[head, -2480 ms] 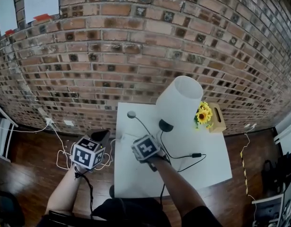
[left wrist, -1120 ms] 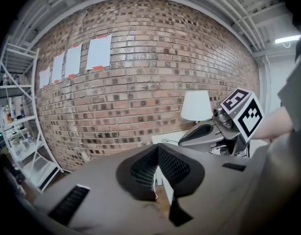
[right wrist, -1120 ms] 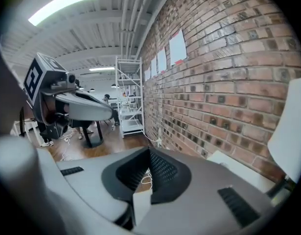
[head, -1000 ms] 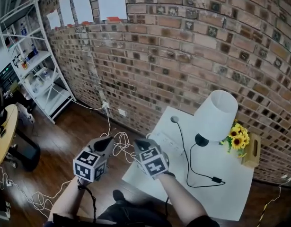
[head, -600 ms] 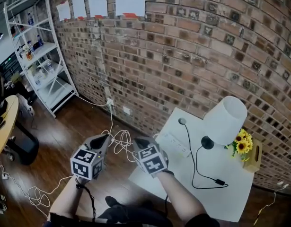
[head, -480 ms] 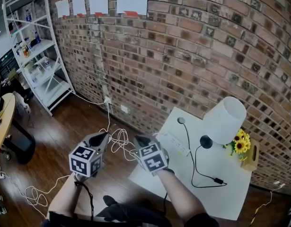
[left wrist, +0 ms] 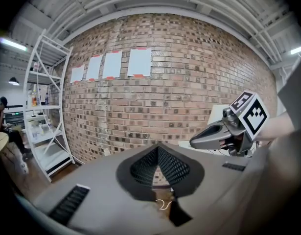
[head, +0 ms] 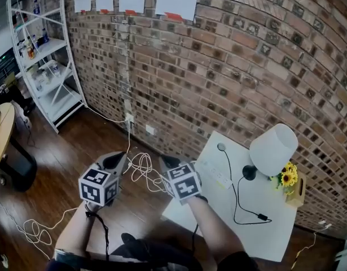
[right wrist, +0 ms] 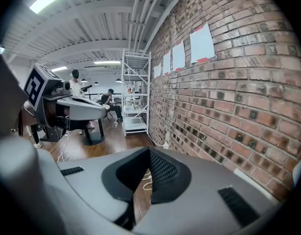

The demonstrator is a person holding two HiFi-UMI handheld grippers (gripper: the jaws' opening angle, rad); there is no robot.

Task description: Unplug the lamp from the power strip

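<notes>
L gripper (head: 119, 157) is held over the wood floor (head: 66, 151), well left of the white table (head: 218, 230). In the left gripper view its jaws are pressed together at the tips (left wrist: 158, 150) w/ nothing btwn them, so it's closed and empty. R gripper (head: 163, 161) hangs just beside it, off the table's near-left corner. The right gripper view shows its jaws (right wrist: 149, 152) also closed tip to tip and holding nothing. Each gripper shows in the other's view, side by side, not touching. The lamp (head: 273, 149), w/ white shade and dark round base, stands on the far right part of the table, well apart from both grippers. The power strip (head: 214, 174), white, lies flat nr the table's left edge, closer to the R gripper but not touched. A black cord (head: 238, 199) loops from the lamp base across the tabletop. Can't tell whether its plug sits in the strip. Sunflowers (head: 286, 176) and a wooden box (head: 301, 188) sit right of the lamp. White cables (head: 142, 166) lie coiled on the floor below a wall outlet (head: 129, 118) in the brick wall (head: 229, 66). A white shelf unit (head: 46, 55) stands far left.
</notes>
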